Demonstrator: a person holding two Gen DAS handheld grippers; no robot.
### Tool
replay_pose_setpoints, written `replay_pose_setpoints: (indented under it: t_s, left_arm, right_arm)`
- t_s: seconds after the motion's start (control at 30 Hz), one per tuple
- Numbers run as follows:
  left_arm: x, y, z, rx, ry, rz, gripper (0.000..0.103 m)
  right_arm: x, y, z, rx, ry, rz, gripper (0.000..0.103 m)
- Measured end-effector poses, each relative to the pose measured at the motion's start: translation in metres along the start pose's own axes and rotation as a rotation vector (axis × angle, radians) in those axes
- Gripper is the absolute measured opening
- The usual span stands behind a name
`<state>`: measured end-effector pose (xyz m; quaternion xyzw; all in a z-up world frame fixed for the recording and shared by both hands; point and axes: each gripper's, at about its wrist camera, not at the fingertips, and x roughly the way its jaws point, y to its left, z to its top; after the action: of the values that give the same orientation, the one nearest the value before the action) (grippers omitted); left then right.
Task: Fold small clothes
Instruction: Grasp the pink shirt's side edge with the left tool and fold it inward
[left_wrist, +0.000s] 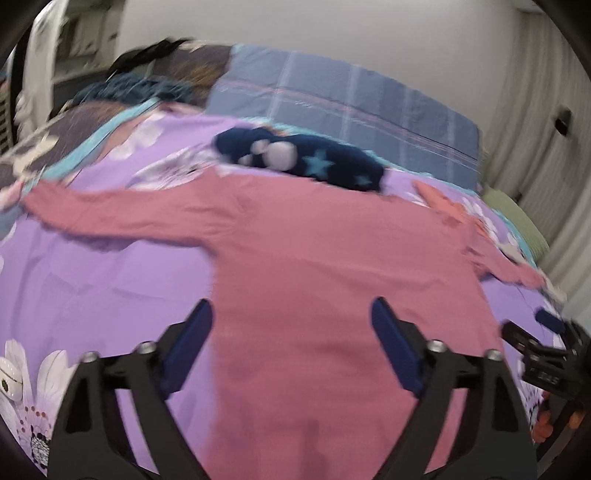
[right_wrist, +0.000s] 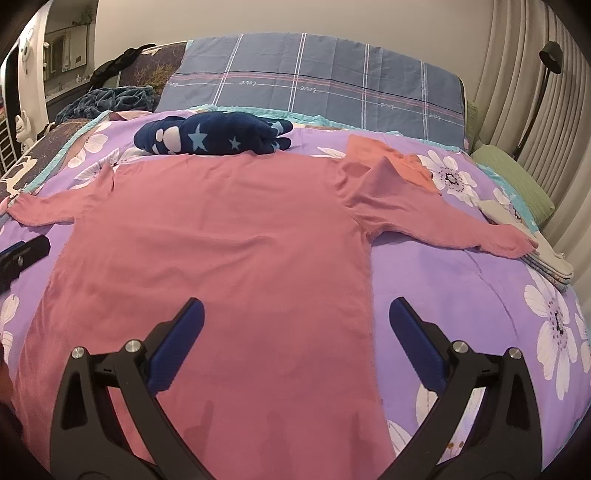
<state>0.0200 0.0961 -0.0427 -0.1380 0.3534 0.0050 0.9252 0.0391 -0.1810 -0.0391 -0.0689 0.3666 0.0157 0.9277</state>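
Note:
A pink long-sleeved shirt lies flat on the purple flowered bed cover, both sleeves spread out to the sides. It also shows in the left wrist view, which is blurred. My left gripper is open and empty above the shirt's lower left part. My right gripper is open and empty above the shirt's lower right edge. The right gripper also appears at the right edge of the left wrist view, and the left gripper at the left edge of the right wrist view.
A dark blue garment with stars lies bunched beyond the shirt's collar. An orange cloth lies by the right shoulder. Folded light clothes are stacked under the right cuff. A plaid pillow, a green pillow and curtains are behind.

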Motion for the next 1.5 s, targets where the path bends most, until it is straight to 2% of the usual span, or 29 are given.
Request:
replay_pose_setpoints:
  t_s: [0.03, 0.1, 0.17, 0.3, 0.37, 0.4, 0.47, 0.5, 0.53, 0.67, 0.8, 0.87, 0.9, 0.97, 1.03, 1.13, 1.2, 1.33, 1.5]
  left_arm:
    - [0.002, 0.022, 0.004, -0.048, 0.006, 0.022, 0.074]
    - [0.003, 0.055, 0.009, -0.111, -0.008, 0.068, 0.071]
    - [0.002, 0.103, 0.016, -0.201, -0.038, 0.147, 0.071]
    - [0.002, 0.188, 0.032, -0.343, -0.115, 0.230, 0.071]
    - [0.012, 0.229, 0.043, -0.412, -0.093, 0.285, 0.071]
    - [0.019, 0.247, 0.047, -0.457, -0.081, 0.286, 0.071]
    - [0.033, 0.285, 0.054, -0.584, -0.055, 0.259, 0.058]
    - [0.041, 0.300, 0.057, -0.641, -0.046, 0.240, 0.048]
    - [0.045, 0.309, 0.058, -0.666, -0.042, 0.230, 0.044]
    - [0.069, 0.341, 0.073, -0.745, -0.051, 0.269, 0.039]
    - [0.082, 0.352, 0.092, -0.745, -0.071, 0.344, 0.038]
    - [0.090, 0.352, 0.102, -0.715, -0.059, 0.400, 0.025]
    - [0.092, 0.353, 0.106, -0.696, -0.044, 0.414, 0.010]
    - [0.092, 0.348, 0.113, -0.676, -0.028, 0.409, 0.005]
    - [0.083, 0.332, 0.123, -0.622, -0.065, 0.384, 0.005]
    - [0.069, 0.275, 0.148, -0.444, -0.122, 0.323, 0.004]
    - [0.059, 0.213, 0.165, -0.279, -0.161, 0.261, 0.004]
    - [0.057, 0.100, 0.174, -0.043, -0.183, 0.104, 0.004]
    - [0.076, -0.029, 0.143, 0.212, -0.120, -0.099, 0.005]
  right_arm:
    - [0.002, -0.002, 0.000, 0.008, 0.002, 0.007, 0.101]
    - [0.006, -0.006, -0.002, 0.023, 0.010, 0.007, 0.101]
    - [0.012, -0.010, -0.004, 0.037, 0.029, -0.001, 0.101]
    - [0.021, -0.013, -0.008, 0.037, 0.059, -0.014, 0.101]
    - [0.023, -0.013, -0.010, 0.030, 0.064, -0.023, 0.101]
    - [0.024, -0.013, -0.011, 0.028, 0.066, -0.026, 0.101]
    - [0.025, -0.012, -0.011, 0.026, 0.070, -0.033, 0.101]
    - [0.025, -0.013, -0.012, 0.026, 0.072, -0.035, 0.101]
    - [0.026, -0.013, -0.012, 0.025, 0.073, -0.038, 0.101]
    - [0.028, -0.012, -0.010, 0.014, 0.081, -0.062, 0.101]
    - [0.029, -0.015, -0.007, 0.014, 0.077, -0.084, 0.101]
    - [0.031, -0.016, -0.006, 0.022, 0.081, -0.088, 0.101]
    - [0.032, -0.017, -0.007, 0.026, 0.083, -0.087, 0.101]
    - [0.036, -0.018, -0.008, 0.029, 0.092, -0.084, 0.101]
    - [0.039, -0.019, -0.009, 0.024, 0.098, -0.083, 0.101]
    - [0.045, -0.021, -0.008, 0.026, 0.104, -0.084, 0.101]
    - [0.047, -0.023, -0.006, 0.041, 0.104, -0.076, 0.101]
    - [0.045, -0.026, -0.002, 0.069, 0.085, -0.046, 0.101]
    - [0.046, -0.036, -0.005, 0.082, 0.078, -0.063, 0.101]
